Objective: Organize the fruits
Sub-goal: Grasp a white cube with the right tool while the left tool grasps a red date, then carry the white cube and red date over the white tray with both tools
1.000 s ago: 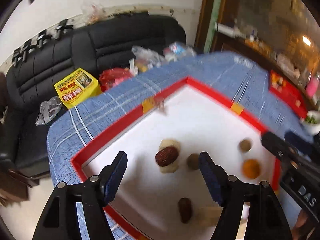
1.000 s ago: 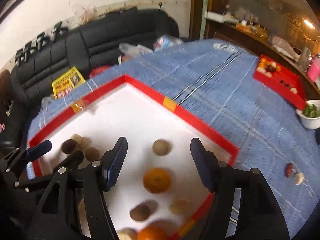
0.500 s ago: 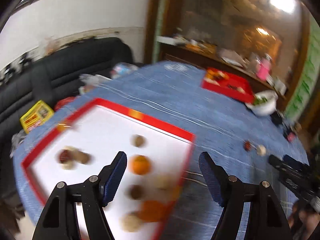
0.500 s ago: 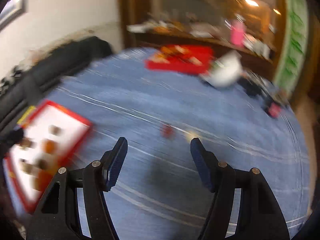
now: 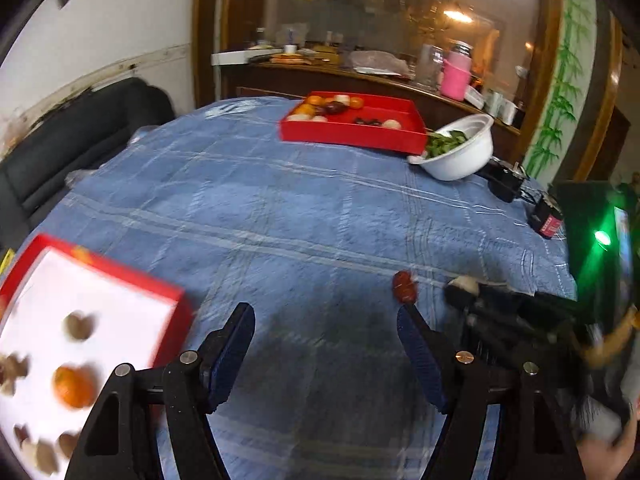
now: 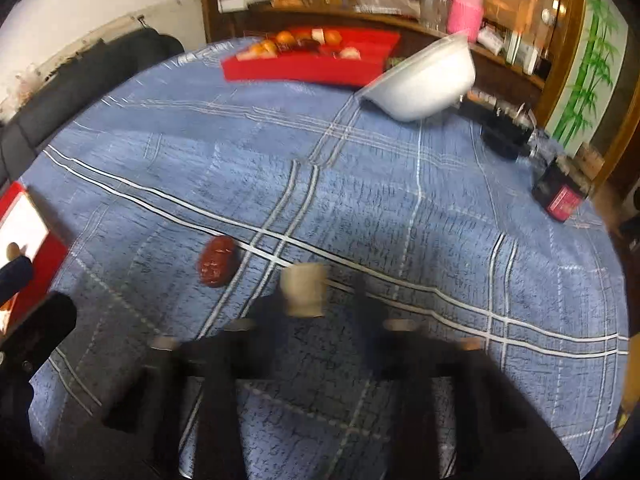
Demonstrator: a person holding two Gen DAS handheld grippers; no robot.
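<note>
A red date (image 6: 216, 261) and a pale, stubby fruit piece (image 6: 303, 289) lie loose on the blue checked tablecloth (image 6: 360, 184). My right gripper (image 6: 316, 304) is blurred and open, its fingers on either side of the pale piece. In the left wrist view the date (image 5: 404, 287) lies just beyond my open, empty left gripper (image 5: 326, 332), with the pale piece (image 5: 462, 285) at the right gripper's tip. A white tray with a red rim (image 5: 120, 276) at lower left holds an orange (image 5: 73, 386) and several brown fruits.
A red tray (image 5: 360, 136) with oranges and other fruits sits at the table's far side, and a white bowl of greens (image 5: 460, 152) beside it. Small black and red devices (image 6: 560, 196) lie at the right edge. A black sofa (image 5: 80, 128) stands left.
Both grippers have swung right, away from the white tray, out over the bare cloth. The right gripper has come down around the pale piece. Both stay open.
</note>
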